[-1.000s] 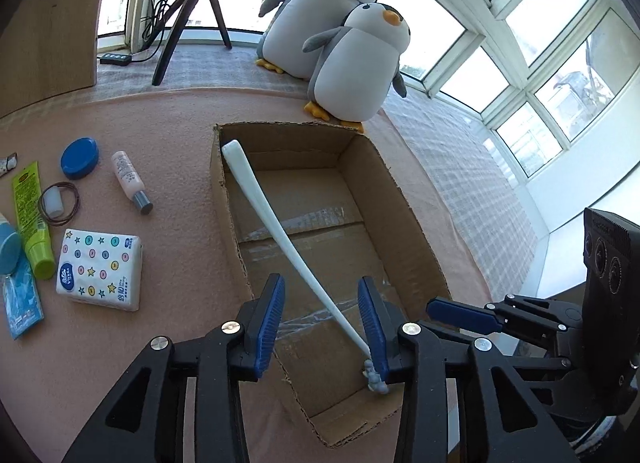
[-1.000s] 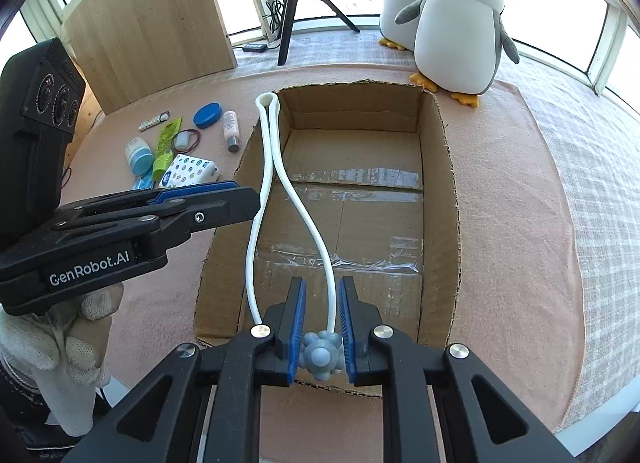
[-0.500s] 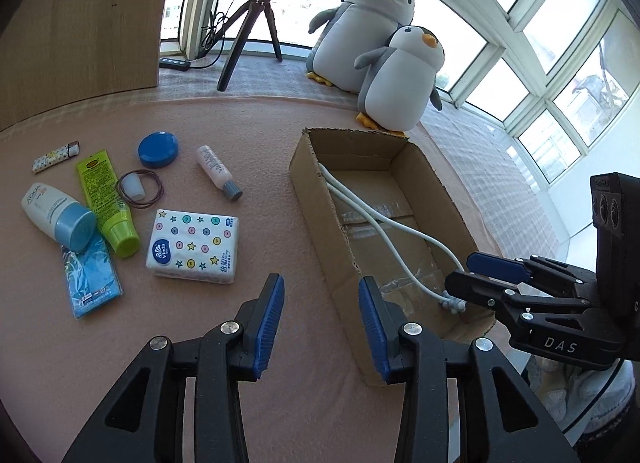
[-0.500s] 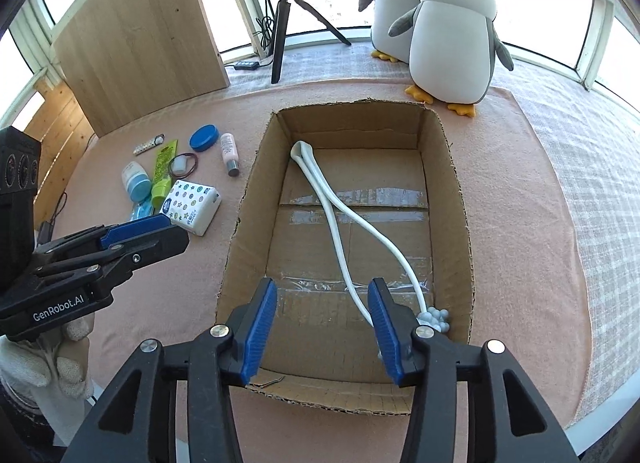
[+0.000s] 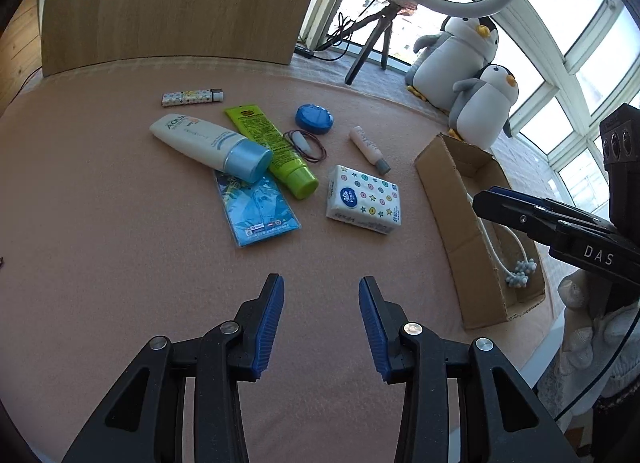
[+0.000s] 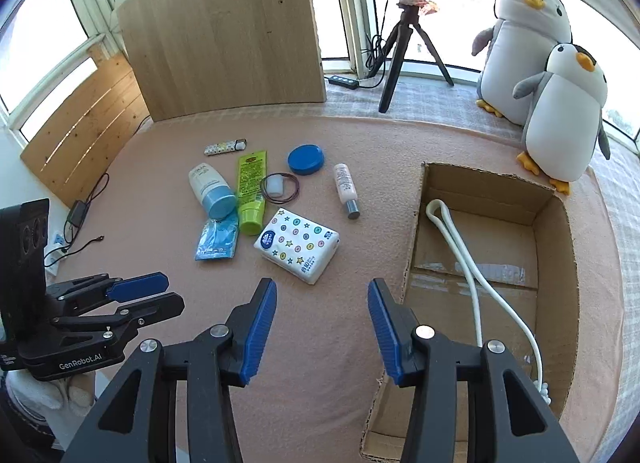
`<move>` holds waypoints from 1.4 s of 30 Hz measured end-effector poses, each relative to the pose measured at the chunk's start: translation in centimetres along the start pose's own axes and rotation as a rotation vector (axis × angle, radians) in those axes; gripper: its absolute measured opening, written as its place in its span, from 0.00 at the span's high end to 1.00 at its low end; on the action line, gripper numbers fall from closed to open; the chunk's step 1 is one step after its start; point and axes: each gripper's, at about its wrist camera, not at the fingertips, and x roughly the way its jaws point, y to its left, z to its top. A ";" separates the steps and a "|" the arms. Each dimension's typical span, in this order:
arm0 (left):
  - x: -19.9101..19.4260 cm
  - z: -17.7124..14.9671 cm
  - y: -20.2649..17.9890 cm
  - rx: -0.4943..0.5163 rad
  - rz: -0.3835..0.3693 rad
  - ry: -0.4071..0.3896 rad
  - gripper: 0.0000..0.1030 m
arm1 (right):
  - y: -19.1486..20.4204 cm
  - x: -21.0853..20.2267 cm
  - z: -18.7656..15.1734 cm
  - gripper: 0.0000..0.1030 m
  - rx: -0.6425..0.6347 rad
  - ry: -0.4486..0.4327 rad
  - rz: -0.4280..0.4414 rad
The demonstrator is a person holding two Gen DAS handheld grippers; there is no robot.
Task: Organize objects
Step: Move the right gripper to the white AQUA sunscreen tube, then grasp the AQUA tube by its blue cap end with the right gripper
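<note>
An open cardboard box [image 6: 558,219] [image 5: 444,187] holds a white looped massager [image 6: 472,263] [image 5: 516,267]. Left of it on the pink mat lie a tissue pack [image 6: 298,245] [image 5: 362,199], a green tube [image 6: 250,185] [image 5: 272,151], a white tube with a blue cap [image 6: 210,189] [image 5: 212,141], a blue sachet [image 6: 216,241] [image 5: 256,209], a small bottle [image 6: 346,189] [image 5: 370,143], a blue lid [image 6: 306,159] [image 5: 315,118], a hair tie [image 6: 280,185] [image 5: 306,141] and a lighter [image 6: 226,146] [image 5: 192,97]. My left gripper [image 5: 321,325] [image 6: 136,295] is open and empty, short of the items. My right gripper [image 6: 322,331] is open and empty by the box's left wall.
Two plush penguins [image 6: 560,103] [image 5: 476,83] stand behind the box. A ring-light tripod [image 6: 404,47] and a wooden board [image 6: 228,27] stand at the back. Cables [image 6: 84,207] lie off the mat's left edge.
My right gripper let go of the massager, which now lies in the box, and opened wide. Both grippers swung left from the box toward the loose items.
</note>
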 end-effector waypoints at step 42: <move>-6.0 -3.1 17.1 -0.235 0.105 -0.027 0.59 | 13.9 21.3 11.5 0.60 -0.021 0.297 0.201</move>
